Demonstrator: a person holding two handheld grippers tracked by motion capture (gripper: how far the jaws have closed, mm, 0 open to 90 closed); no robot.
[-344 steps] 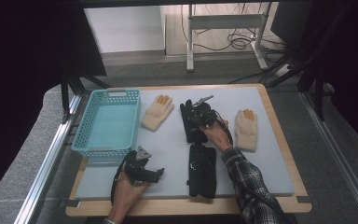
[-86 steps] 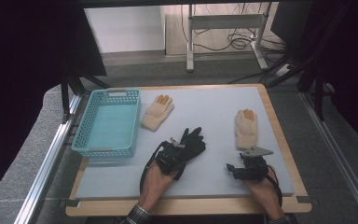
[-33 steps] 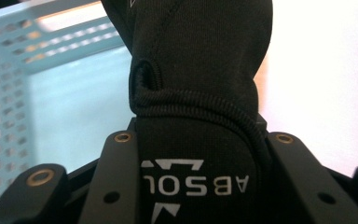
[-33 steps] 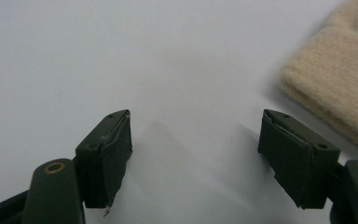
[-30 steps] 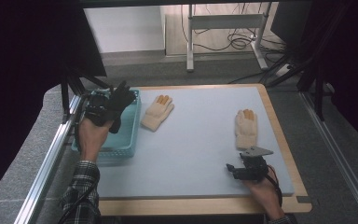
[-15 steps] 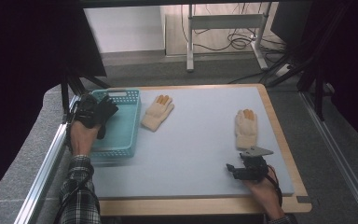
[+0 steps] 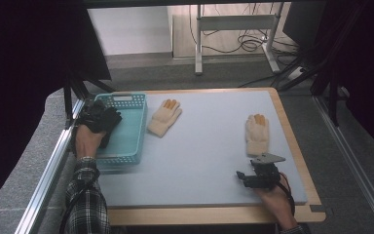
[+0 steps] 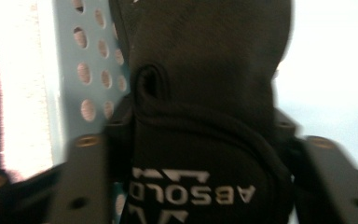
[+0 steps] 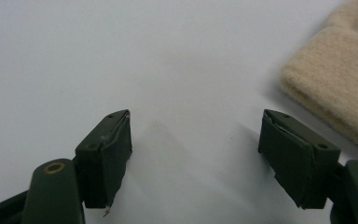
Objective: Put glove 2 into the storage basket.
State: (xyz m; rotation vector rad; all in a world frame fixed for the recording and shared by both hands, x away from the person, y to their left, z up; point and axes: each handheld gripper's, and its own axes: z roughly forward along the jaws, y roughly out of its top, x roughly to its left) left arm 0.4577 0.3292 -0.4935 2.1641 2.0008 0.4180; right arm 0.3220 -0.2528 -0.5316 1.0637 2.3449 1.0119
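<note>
The basket (image 7: 125,127) sits at the mat's left edge; the left gripper (image 7: 99,119), clamped on a black glove (image 8: 205,116), hangs over its near-left rim. Released there, the glove could drape over the wall and slip outside. Right gripper (image 9: 196,154) rests gaping, empty, beside a tan glove (image 9: 340,88)

- The high view looks forward and down from the near edge over the whole pale grey worktop (image 7: 209,146).
- The left gripper view sits very close — against a black fabric glove (image 8: 205,116) beside the perforated teal plastic basket (image 8: 81,79), both also seen from above.
- The right gripper view skims the worktop, a cream knitted glove (image 9: 335,84) at its right.
</note>
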